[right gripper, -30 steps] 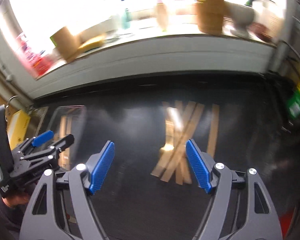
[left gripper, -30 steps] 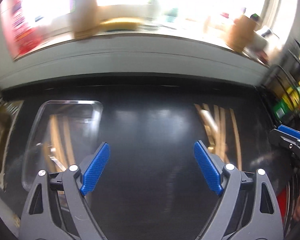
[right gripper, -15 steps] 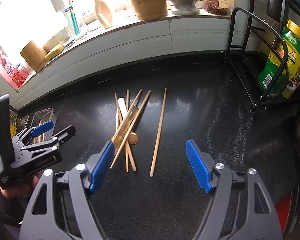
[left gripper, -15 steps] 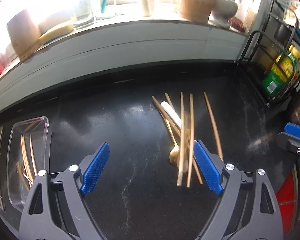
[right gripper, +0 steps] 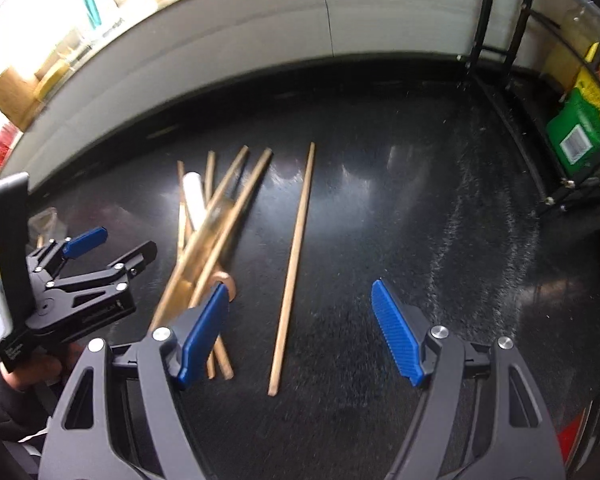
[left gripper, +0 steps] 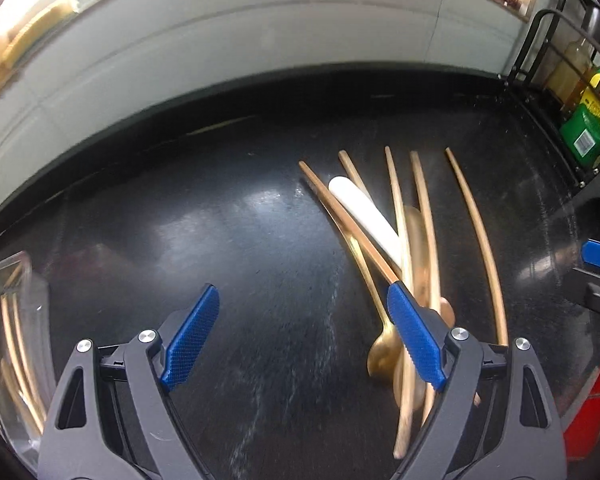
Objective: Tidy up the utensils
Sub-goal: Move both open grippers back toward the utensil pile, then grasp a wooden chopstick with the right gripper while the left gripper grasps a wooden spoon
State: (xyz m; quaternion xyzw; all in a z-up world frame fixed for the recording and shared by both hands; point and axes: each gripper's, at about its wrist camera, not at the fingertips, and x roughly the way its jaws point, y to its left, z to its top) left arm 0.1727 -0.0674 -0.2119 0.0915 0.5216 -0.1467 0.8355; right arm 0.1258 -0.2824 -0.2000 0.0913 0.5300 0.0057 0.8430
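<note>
So on the far left the clear tray [left gripper: 8,280] already holds a few chopsticks, presumably the sorting spot. The left gripper [left gripper: 300,340] hangs spread and empty near the crossed pile of utensils [left gripper: 404,240]. The right gripper [right gripper: 300,332], also spread, straddles the lone chopstick [right gripper: 294,260], probably the easiest grab.

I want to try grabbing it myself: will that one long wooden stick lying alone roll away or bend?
The single long wooden chopstick looks straight and rigid, so it probably won't bend. It is thin and lies flat on the shiny black countertop, so a sideways nudge may roll or slide it. It likely feels very light.
</note>
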